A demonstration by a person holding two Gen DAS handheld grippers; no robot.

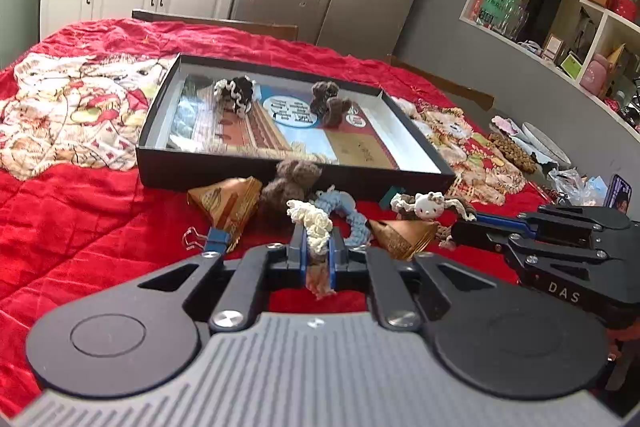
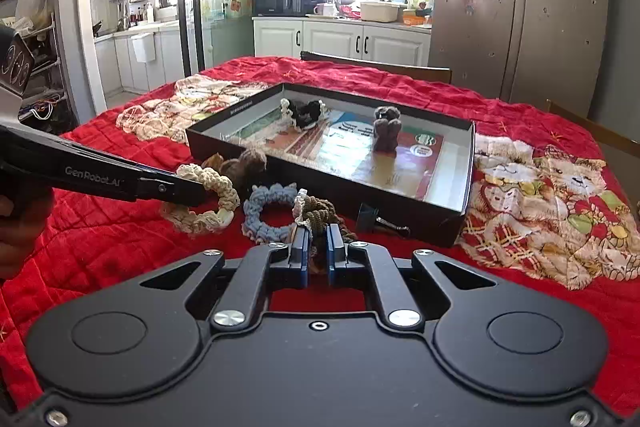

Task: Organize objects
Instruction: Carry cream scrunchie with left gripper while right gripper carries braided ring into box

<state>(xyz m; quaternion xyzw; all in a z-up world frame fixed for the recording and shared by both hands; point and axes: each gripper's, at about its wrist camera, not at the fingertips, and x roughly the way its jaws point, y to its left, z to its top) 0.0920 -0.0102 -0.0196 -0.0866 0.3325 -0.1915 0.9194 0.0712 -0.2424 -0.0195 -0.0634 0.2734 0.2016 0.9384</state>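
**Both grippers loaded, box waiting**

The step in hand looks like the pick-up: each gripper has a crocheted piece and neither has carried it to the shallow black cardboard box (image 1: 280,169) yet. The left gripper (image 1: 318,251) has its jaws pinching a cream crocheted yarn ring (image 1: 314,225), seen from the right wrist as a beige loop (image 2: 208,199) lifted just above the red quilted cover (image 1: 80,227) on the tabletop. The right gripper (image 2: 318,247) has its jaws closed on a brown crocheted cord piece with a white cat-face charm (image 2: 320,211).

The box lies at 12 o'clock from both grippers, and already holds a black-and-white crocheted scrunchie (image 1: 234,93) and a dark brown crocheted bear (image 1: 330,103). Still outside, near its front wall, are a light blue crocheted ring (image 2: 270,213), a second brown crocheted bear (image 1: 288,183), two gold cone-shaped packets (image 1: 226,201) and a blue binder clip (image 1: 216,239).

The next move probably calls for lifting clear of the box wall, then releasing inside without the yarn snagging.

Readable writing: "GenRobot.AI" on the left gripper's finger, "DAS" on the right gripper's body. The print inside the box is too blurred to read.
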